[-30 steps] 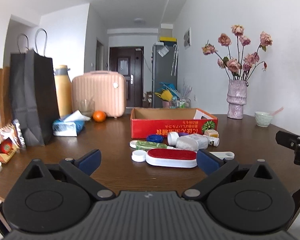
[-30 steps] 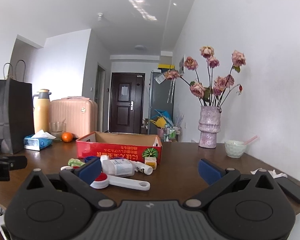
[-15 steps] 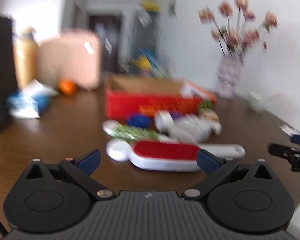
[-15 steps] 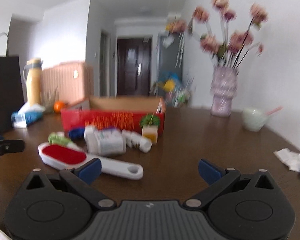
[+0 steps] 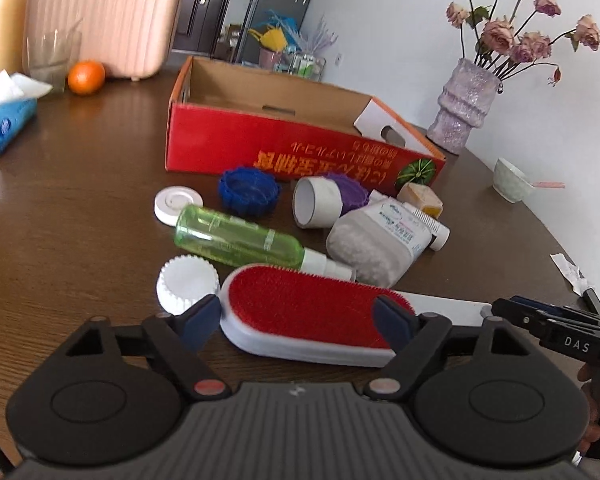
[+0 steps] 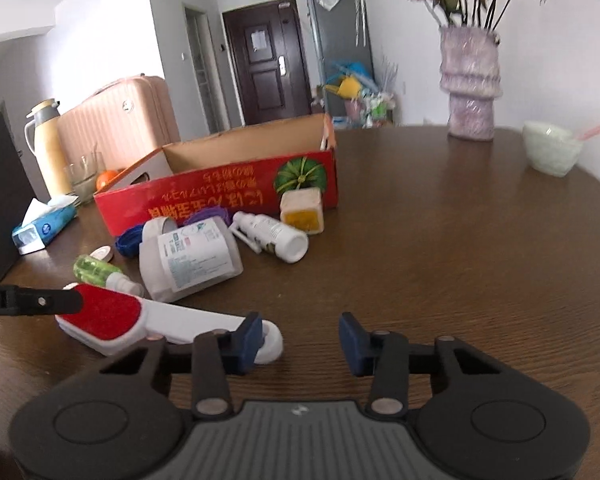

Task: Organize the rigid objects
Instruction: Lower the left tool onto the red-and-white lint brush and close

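Left tool (image 5: 298, 318) is closing, its blue pads flanking the red head of the lint brush (image 5: 312, 316), contact not clear. Right tool (image 6: 298, 338) has just narrowed over bare bench (image 6: 440, 248), nothing between its pads; the brush's white handle (image 6: 204, 326) sits at its nine o'clock. Bottles and caps cluster at twelve, before the red box (image 5: 284, 148).

Black ribbed tongs (image 5: 298, 314), blue pads (image 5: 392, 320), silver screws, round side housings
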The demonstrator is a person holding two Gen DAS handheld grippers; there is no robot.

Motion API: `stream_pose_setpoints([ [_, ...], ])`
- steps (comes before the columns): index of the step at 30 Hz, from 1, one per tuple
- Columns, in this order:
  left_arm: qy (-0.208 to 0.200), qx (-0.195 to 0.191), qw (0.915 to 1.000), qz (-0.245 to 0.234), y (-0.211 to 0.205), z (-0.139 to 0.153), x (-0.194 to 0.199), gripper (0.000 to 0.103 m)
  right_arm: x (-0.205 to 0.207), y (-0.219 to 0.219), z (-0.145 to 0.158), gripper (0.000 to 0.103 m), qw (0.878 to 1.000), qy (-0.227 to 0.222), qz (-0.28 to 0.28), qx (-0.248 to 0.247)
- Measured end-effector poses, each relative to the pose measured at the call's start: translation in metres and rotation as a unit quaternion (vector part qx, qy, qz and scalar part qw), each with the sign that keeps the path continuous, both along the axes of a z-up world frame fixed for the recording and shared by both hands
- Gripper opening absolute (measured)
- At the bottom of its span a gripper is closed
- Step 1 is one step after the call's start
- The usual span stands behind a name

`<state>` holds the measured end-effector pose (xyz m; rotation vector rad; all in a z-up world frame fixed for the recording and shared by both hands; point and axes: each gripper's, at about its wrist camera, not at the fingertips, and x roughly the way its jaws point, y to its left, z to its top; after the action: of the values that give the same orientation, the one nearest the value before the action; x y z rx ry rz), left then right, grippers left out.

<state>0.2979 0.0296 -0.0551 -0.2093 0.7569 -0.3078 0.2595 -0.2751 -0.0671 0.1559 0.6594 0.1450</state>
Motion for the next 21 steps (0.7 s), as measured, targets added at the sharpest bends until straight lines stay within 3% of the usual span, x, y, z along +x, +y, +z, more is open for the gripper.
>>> stream_pose_setpoints([
  [6, 0.027, -0.028, 0.9991, 0.014, 0.008, -0.006, 0.009, 0.085, 0.006, -0.006, -0.007, 0.031, 0.999, 0.027, -0.002, 0.032],
  [11, 0.044, -0.046, 0.9979, 0.008, 0.010, -0.006, 0.017, 0.080, 0.010, -0.012, -0.008, 0.016, 0.998, 0.042, 0.008, 0.052],
  [16, 0.060, -0.057, 0.9966, 0.001, 0.007, -0.006, 0.020, 0.072, 0.017, -0.020, -0.004, 0.015, 0.998, 0.052, 0.004, 0.029],
  [21, 0.061, -0.054, 0.9967, -0.003, 0.001, -0.006, 0.020, 0.072, 0.019, -0.026, -0.004, 0.019, 0.998, 0.055, 0.011, 0.025],
])
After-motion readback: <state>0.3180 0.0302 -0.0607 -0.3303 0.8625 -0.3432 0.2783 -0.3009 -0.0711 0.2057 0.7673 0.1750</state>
